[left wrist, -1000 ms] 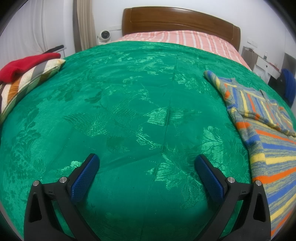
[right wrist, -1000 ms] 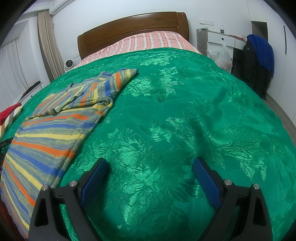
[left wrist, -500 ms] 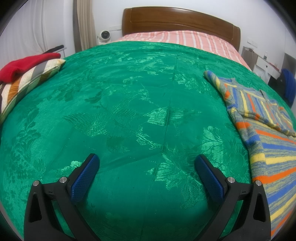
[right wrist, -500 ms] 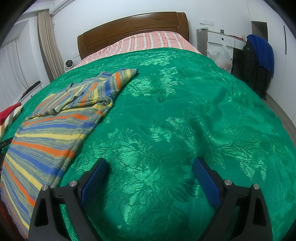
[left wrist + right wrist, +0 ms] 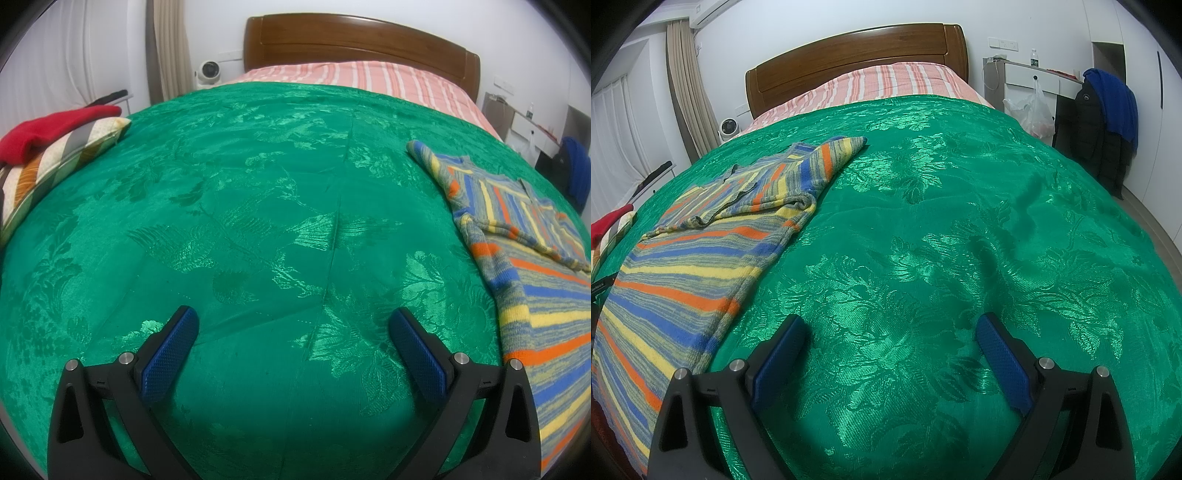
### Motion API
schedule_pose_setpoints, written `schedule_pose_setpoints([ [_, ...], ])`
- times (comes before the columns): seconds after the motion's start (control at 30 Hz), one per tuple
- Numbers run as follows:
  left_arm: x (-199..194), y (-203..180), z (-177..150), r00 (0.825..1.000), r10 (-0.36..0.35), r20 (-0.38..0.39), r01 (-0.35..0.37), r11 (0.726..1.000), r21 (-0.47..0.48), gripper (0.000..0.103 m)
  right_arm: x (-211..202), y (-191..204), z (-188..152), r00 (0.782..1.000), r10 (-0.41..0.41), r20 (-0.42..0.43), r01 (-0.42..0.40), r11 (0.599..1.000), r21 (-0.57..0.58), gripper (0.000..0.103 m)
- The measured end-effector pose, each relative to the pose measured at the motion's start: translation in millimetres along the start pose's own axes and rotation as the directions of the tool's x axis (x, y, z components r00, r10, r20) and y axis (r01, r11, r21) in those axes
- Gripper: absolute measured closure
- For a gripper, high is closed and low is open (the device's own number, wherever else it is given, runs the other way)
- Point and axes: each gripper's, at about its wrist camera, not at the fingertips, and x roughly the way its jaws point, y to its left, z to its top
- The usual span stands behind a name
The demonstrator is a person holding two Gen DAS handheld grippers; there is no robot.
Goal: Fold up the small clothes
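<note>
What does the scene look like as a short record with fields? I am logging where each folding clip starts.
surface: green bedspread over a bed with a wooden headboard
garment: striped sweater, flat on the bedspread, one sleeve folded across the chest
garment position: between the two views, right of the left hand-held gripper, left of the right hand-held gripper
left hand-held gripper: open, holding nothing
right hand-held gripper: open, holding nothing
other items: striped pillow with a red garment on it, at the bed's left edge

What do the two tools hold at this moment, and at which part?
Nothing is held. The left tool and the right tool are both open above the green bedcover, and the striped sweater lies untouched.
</note>
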Motion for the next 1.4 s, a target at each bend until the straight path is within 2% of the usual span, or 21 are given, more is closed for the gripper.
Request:
schedule_pose_setpoints([
  [1.03,-0.1,-0.2,0.9,1.0,0.004,-0.001,-0.004,1.0,0.002,0.0,0.0,0.4,0.1,1.0,0.0,-0.001,0.0,1.0,0.0,0.01],
  [1.13,-0.7,-1.5,3.8,1.0,0.024,-0.019,-0.024,1.0,0.008,0.0,-0.1,0.6,0.0,1.0,-0.001,-0.002,0.001,1.0,-0.001,0.01],
  [1.2,-6.2,-1.2,10.0,0.995,0.053,-0.079,-0.052,0.999,0.01,0.001,-0.2,1.4,1.6,1.0,-0.006,-0.016,0.006,1.0,-0.002,0.01],
  [1.23,-11.8,0.4,11.1,0.994,0.042,-0.101,-0.043,0.999,-0.004,0.002,-0.1,2.6,4.4,0.999,-0.012,-0.036,0.012,1.0,-0.009,0.01],
  [1.27,-22.4,4.0,11.5,0.994,-0.003,-0.112,0.0,1.0,-0.029,0.002,-1.3,5.0,8.8,0.997,-0.024,-0.07,0.023,1.0,-0.022,0.01],
  [1.3,-41.7,9.2,9.3,0.99,-0.094,-0.109,0.087,0.994,-0.062,0.002,-6.6,8.3,13.4,0.994,-0.039,-0.101,0.036,0.999,-0.037,0.01],
  [1.37,-69.4,10.1,0.3,0.978,-0.164,-0.131,0.157,0.985,-0.065,0.002,-28.6,15.0,15.6,0.994,0.001,-0.114,-0.007,0.999,-0.051,0.01],
  [1.4,-80.8,7.2,-7.9,0.969,-0.182,-0.166,0.176,0.983,-0.051,0.002,-46.0,20.9,13.1,0.991,0.061,-0.119,-0.068,0.996,-0.061,0.01],
])
